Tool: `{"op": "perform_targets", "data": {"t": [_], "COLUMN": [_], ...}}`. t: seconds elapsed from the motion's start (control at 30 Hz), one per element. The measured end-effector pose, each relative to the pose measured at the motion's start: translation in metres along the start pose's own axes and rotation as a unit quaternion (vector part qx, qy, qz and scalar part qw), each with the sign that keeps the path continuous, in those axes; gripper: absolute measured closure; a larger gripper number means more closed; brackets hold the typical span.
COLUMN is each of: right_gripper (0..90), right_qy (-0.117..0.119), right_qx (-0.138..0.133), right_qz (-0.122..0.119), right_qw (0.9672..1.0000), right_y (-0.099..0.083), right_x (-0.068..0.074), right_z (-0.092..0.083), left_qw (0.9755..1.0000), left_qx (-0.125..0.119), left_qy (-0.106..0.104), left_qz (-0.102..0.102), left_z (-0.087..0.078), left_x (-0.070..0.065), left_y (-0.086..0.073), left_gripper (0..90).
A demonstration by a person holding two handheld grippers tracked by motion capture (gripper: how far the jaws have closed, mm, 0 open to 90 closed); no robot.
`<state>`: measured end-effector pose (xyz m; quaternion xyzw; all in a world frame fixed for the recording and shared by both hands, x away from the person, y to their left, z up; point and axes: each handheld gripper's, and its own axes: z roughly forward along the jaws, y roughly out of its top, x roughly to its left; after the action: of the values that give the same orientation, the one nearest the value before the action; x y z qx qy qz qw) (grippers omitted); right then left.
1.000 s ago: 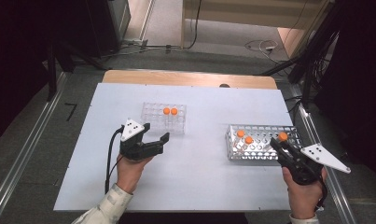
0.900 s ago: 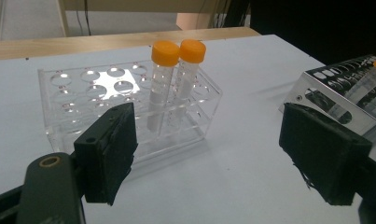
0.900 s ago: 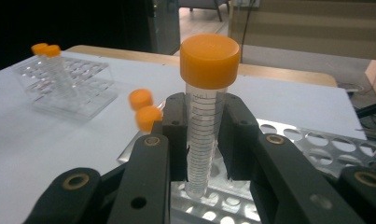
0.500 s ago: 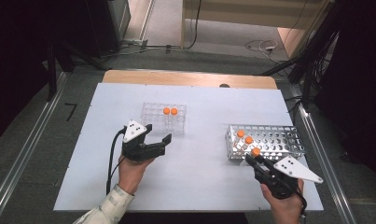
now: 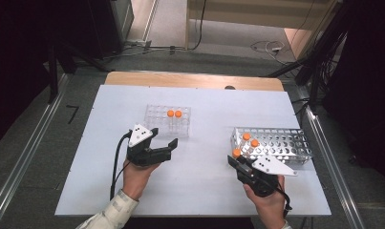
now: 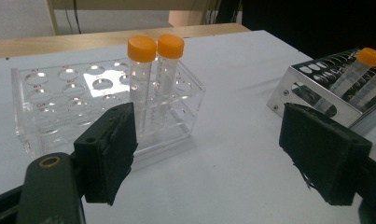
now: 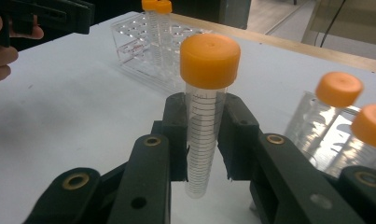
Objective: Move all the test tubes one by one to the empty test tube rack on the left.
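Observation:
My right gripper (image 7: 203, 140) is shut on a clear tube with an orange cap (image 7: 205, 116), held upright above the white table; from above, that tube (image 5: 236, 153) sits just left of the metal rack (image 5: 276, 143). Two more orange-capped tubes (image 5: 250, 139) lean in that rack's left end. A clear plastic rack (image 5: 156, 120) near the table's middle holds two orange-capped tubes (image 6: 155, 70). My left gripper (image 5: 165, 146) hovers in front of the clear rack with its jaws wide apart and nothing between them (image 6: 209, 154).
The white table (image 5: 204, 191) has a wooden strip (image 5: 190, 80) along its far edge. Metal rails (image 5: 328, 157) run along both sides. Cables lie on the floor beyond the table.
My right gripper has carried the orange-capped tube leftward and slightly down, away from the metal rack's right end to its left front corner. The left gripper has stayed put.

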<state>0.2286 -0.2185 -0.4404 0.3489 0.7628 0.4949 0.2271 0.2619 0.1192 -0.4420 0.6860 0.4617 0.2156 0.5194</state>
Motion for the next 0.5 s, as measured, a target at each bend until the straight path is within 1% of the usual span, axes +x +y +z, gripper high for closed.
{"op": "perform_targets", "data": {"t": [0.1, 0.23, 0.5], "right_gripper": [71.9, 72.0, 71.9], "right_qy": [0.005, 0.014, 0.031], "right_qx": [0.002, 0.003, 0.010], "right_qz": [-0.001, -0.008, -0.022], "right_qw": [1.0000, 0.9999, 0.9992], "right_y": [0.003, 0.008, 0.016], "right_x": [0.002, 0.008, 0.023], "right_z": [0.011, 0.024, 0.051], "left_qw": [1.0000, 1.0000, 0.9997], "left_qx": [-0.002, -0.002, -0.005], "left_qy": [-0.004, -0.009, -0.024], "left_qz": [-0.003, -0.001, 0.005], "left_z": [-0.001, -0.001, -0.002], "left_x": [-0.001, -0.003, -0.010], "left_y": [0.000, 0.001, 0.002], "left_gripper": [19.4, 19.4, 19.3]}}
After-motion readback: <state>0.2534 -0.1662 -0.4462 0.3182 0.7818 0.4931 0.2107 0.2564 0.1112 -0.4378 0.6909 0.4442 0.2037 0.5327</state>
